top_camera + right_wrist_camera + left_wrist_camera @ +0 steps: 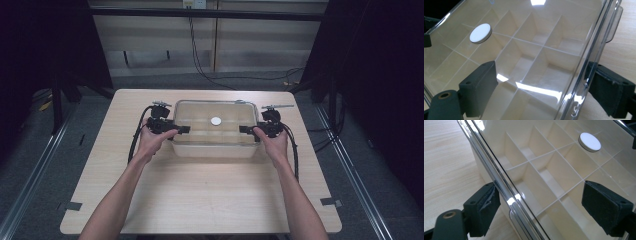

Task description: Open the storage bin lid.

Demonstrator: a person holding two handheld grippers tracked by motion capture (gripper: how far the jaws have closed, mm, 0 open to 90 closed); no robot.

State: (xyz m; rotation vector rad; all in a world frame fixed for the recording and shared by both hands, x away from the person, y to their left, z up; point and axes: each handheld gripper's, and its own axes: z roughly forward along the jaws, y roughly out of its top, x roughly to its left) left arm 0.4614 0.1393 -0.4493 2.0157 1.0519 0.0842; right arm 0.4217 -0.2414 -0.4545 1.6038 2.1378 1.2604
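In the high view, a clear plastic compartment box with a transparent lid [215, 129] sits on the light wooden table [200, 195], toward the far middle. A small white round disc [216, 121] rests on top of the lid near its centre. The left gripper [184, 129] meets the box's left end and the right gripper [245, 129] its right end, each held in a hand; the step in hand looks like taking hold of both ends at once, perhaps to lift the box or its lid.

In the left gripper view, the jaws are spread wide, one pad outside the box wall beside the lid's edge, the other over the lid. They straddle the rim without pinching it.

In the right gripper view, the jaws are likewise spread across the opposite rim, near a clear latch tab [614, 23], gripping nothing yet.

To do this well, both grippers should close evenly on the rim, at matching heights, and keep the box level so the loose disc does not slide off.
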